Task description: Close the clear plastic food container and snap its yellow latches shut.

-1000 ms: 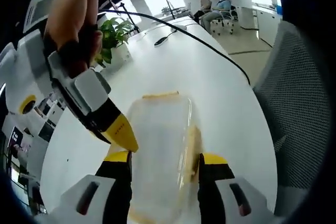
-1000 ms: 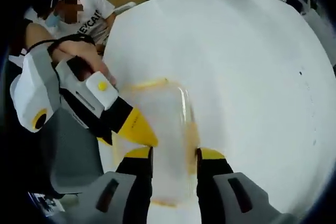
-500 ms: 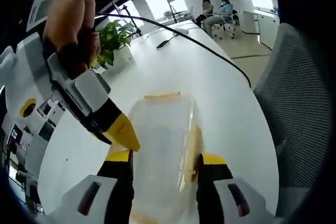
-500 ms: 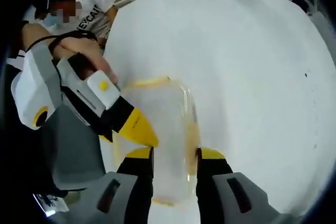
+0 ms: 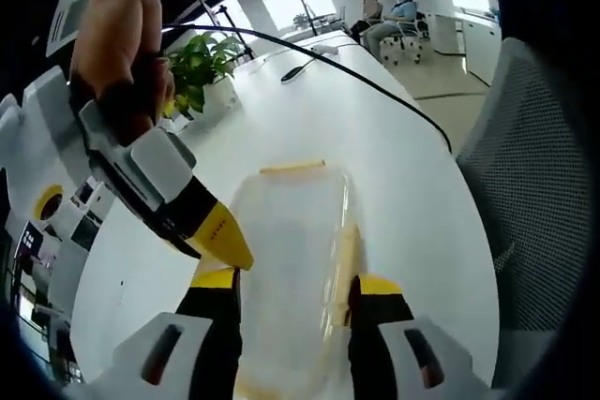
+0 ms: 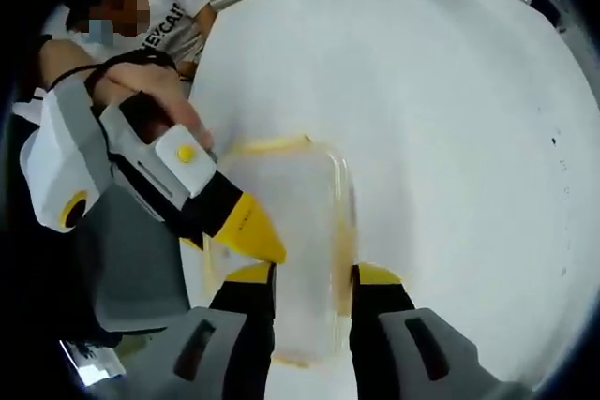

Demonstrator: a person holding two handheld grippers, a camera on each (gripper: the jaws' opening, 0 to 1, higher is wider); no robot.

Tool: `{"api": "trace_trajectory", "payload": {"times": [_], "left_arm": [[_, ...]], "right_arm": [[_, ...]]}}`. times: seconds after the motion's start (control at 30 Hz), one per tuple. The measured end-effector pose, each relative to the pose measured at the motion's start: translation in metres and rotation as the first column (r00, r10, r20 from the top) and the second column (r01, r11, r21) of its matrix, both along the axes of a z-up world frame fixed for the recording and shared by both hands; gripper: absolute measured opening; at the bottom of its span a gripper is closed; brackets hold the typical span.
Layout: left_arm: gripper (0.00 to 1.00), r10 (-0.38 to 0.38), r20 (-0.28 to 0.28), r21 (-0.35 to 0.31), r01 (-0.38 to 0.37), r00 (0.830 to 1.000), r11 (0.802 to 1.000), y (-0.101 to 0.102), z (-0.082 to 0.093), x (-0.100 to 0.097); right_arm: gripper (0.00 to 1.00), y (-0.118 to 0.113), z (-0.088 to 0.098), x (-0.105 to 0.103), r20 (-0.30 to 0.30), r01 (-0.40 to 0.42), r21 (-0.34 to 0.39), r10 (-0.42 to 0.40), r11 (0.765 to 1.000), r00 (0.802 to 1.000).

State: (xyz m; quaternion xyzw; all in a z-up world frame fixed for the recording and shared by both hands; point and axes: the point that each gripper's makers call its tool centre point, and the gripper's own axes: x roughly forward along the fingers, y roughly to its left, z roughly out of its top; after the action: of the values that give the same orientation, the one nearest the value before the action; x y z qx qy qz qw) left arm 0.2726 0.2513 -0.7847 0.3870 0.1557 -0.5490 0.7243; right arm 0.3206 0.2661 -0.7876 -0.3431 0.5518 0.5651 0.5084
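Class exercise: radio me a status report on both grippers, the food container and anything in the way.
Left gripper and right gripper both straddle the clear container, jaws open. Lid on; yellow latch at far end. White table; nothing blocking.

My two cameras, close over the container.
I look steeply down at the clear container [image 5: 286, 269] [image 6: 281, 250] from opposite ends; both views share it.

Left gripper [image 5: 289, 286] at bottom centre of left gripper view, jaws parted. Right gripper [image 6: 307, 276] at bottom centre of right gripper view, jaws parted. Each view has the other gripper slanting in from upper left, a hand [image 5: 122, 39] gripping its handle.
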Motion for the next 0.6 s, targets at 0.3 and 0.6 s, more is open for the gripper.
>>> {"api": "trace_trajectory", "payload": {"times": [0.3,0.6], "left_arm": [[0.43,-0.027,-0.053,-0.028,0.025,0.998,0.999,-0.0016,0.0029,-0.0045],[0.42,-0.003,-0.089,-0.027,0.000,0.996,1.000,-0.0034,0.0044,-0.0051]], "right_arm": [[0.27,-0.0001,0.0012,-0.0023,0.002,-0.058,0.031,0.058,0.998,0.998],[0.27,0.0003,0.0013,-0.0052,0.016,-0.050,0.034,0.049,0.998,0.999]]}}
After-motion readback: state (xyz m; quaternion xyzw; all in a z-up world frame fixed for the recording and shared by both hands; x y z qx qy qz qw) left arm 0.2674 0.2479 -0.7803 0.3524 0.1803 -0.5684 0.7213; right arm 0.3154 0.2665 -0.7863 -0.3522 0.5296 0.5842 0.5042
